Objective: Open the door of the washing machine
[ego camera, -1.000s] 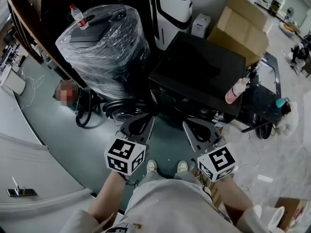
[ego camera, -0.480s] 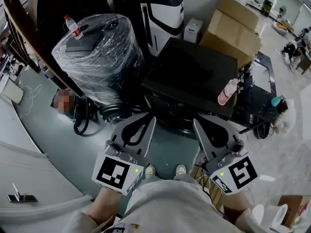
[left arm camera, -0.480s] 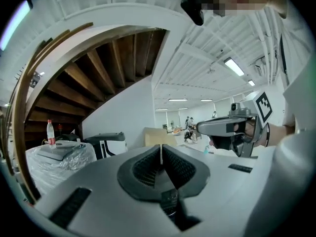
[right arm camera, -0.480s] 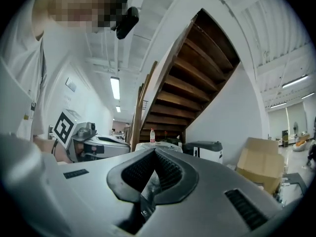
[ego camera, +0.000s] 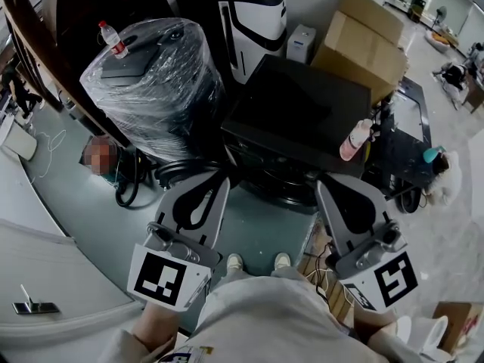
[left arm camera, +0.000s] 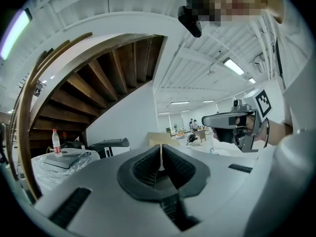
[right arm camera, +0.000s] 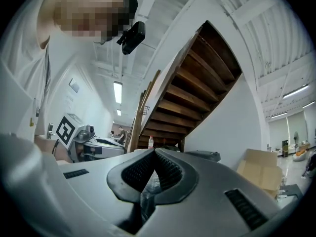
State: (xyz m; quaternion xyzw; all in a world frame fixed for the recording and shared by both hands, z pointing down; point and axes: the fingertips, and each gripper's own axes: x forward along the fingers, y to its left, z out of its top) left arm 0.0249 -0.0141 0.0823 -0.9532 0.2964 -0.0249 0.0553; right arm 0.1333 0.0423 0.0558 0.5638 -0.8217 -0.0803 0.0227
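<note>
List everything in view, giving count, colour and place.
washing machine: one, black, centre
wrapped drum: one, black under clear film, left of the machine
water bottle: one, clear with red cap, on the drum
appliance: one, black and white, behind the machine
cardboard boxes: two, brown, back right
spray bottle: one, pink, by the machine's right edge
cables: one tangle, black, floor at left
shoes: two, pale, bottom centre
left tool: one, grey, shut, empty
right tool: one, grey, shut, empty

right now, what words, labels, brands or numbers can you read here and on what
No text is readable.
Water bottle: red label, too small to read.
Pink bottle: too small to tell any print.
Left gripper, right gripper: square marker patterns only, no letters.
</note>
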